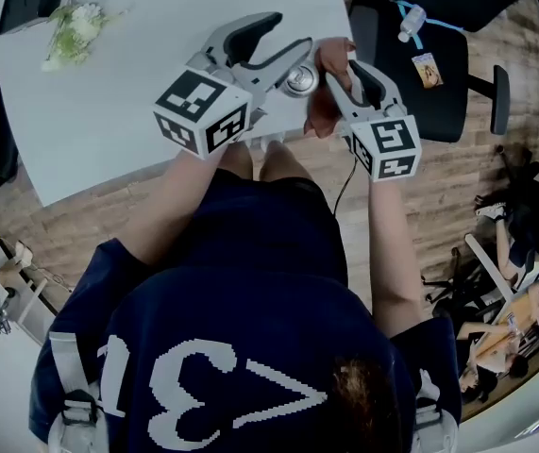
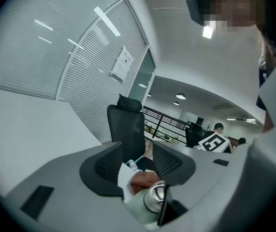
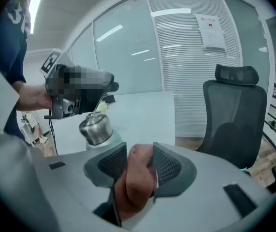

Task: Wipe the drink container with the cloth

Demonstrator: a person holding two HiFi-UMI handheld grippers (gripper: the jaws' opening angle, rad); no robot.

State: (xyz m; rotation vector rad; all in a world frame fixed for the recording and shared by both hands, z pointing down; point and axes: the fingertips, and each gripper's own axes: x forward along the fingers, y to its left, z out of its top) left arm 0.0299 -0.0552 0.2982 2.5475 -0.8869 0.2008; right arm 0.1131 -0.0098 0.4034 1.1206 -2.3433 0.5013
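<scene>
The drink container (image 1: pixel 299 80) is a pale green bottle with a silver cap, held over the table's near edge. My left gripper (image 1: pixel 293 59) is shut on its body, which shows low between the jaws in the left gripper view, bottle (image 2: pixel 152 199), gripper (image 2: pixel 138 153). A reddish-brown cloth (image 1: pixel 324 104) is bunched in my right gripper (image 1: pixel 333 62), right beside the cap. In the right gripper view the cloth (image 3: pixel 134 178) fills the gap between the jaws of the gripper (image 3: pixel 138 151), and the bottle (image 3: pixel 96 127) stands just to its left.
A white table (image 1: pixel 156 64) carries a small flower bunch (image 1: pixel 75 31) and a black device (image 1: pixel 31 0) at its far left. A black office chair (image 1: pixel 420 74) with a water bottle (image 1: pixel 411 22) stands to the right. Clutter lies on the wooden floor (image 1: pixel 514 281) at right.
</scene>
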